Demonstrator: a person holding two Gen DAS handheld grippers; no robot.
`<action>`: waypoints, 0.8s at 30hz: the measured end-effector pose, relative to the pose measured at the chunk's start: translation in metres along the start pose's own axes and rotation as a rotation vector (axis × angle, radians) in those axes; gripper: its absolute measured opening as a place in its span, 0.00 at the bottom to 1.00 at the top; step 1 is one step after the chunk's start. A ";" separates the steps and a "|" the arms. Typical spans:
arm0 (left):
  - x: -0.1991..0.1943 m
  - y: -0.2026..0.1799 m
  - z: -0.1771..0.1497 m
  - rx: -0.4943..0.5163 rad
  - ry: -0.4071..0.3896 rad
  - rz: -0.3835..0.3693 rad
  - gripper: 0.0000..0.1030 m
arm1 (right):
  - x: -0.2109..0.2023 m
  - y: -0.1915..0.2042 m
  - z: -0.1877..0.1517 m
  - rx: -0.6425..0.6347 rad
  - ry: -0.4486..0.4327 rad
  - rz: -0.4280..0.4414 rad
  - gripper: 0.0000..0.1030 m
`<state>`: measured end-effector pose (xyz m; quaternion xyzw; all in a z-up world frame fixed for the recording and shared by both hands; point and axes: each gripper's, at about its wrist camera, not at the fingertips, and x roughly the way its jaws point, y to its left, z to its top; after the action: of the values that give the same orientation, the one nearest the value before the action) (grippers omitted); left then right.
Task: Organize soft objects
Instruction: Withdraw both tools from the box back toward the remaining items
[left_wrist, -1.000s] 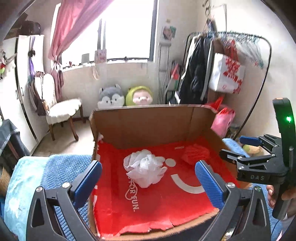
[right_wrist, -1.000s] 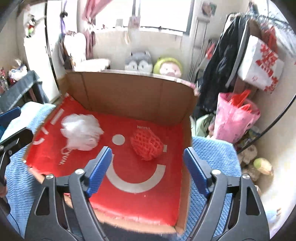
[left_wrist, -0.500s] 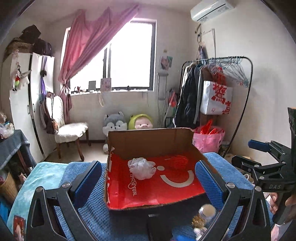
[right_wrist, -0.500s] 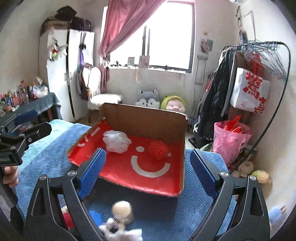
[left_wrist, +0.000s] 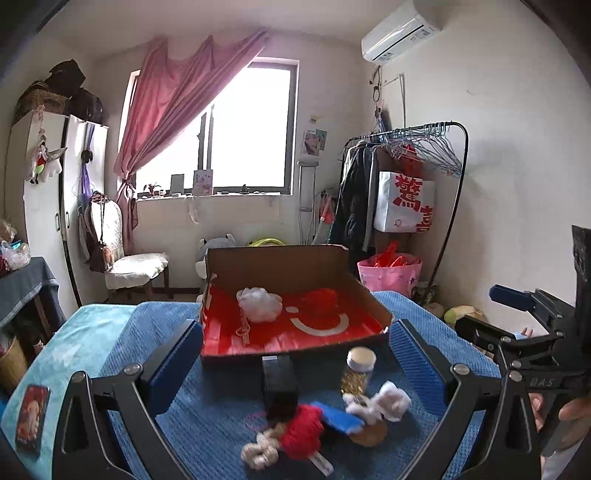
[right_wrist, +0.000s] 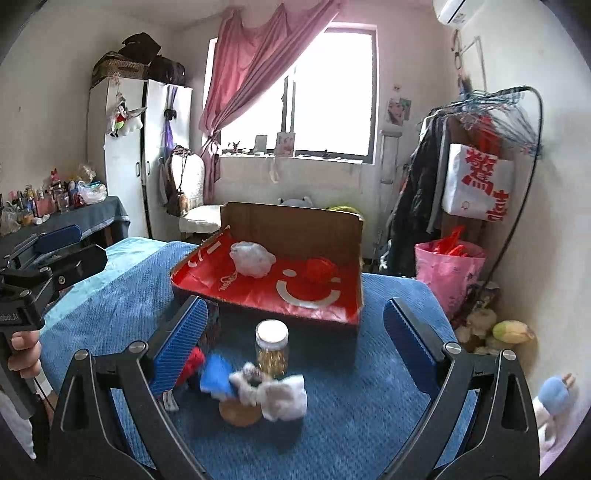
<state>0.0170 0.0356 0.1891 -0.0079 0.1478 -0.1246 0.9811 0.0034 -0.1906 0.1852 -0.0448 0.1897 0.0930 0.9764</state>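
We have both grippers pulled back from the cardboard box (left_wrist: 295, 295), which sits on the bed (right_wrist: 388, 406) under a blue textured blanket. Our left gripper (left_wrist: 295, 363) has its blue pads wide apart, with nothing between them. Our right gripper (right_wrist: 295, 341) has just been opening and stands wide apart too, holding nothing.

Inside the box, on its red lining, the white mesh puff (left_wrist: 259, 303) lies toward the left and the red mesh ball (left_wrist: 320, 298) lies to its right, near the back wall; the two are apart.

In front of the box, on the blanket, we see a small cluster. A clear jar (right_wrist: 272, 349) with a pale lid stands upright just before the box's front wall. A black block (left_wrist: 279, 380) stands to the jar's left, touching the box front. Nearer to us than the jar lie a red soft piece (left_wrist: 301, 432), a blue piece (left_wrist: 338, 419), a white fluffy toy (right_wrist: 282, 397) and a knotted cream rope (left_wrist: 260, 448), all bunched together. A tan disc (right_wrist: 239, 412) peeks out under them.
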 end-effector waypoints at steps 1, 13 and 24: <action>-0.003 -0.002 -0.005 0.000 -0.005 0.006 1.00 | -0.006 0.002 -0.006 -0.002 -0.005 -0.008 0.95; -0.013 -0.007 -0.088 -0.035 0.016 0.105 1.00 | -0.027 0.028 -0.090 0.024 -0.017 -0.055 0.96; 0.031 0.000 -0.144 -0.083 0.210 0.095 1.00 | 0.023 0.026 -0.151 0.081 0.133 -0.084 0.96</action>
<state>0.0043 0.0314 0.0426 -0.0285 0.2551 -0.0717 0.9638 -0.0359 -0.1804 0.0354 -0.0193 0.2558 0.0410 0.9657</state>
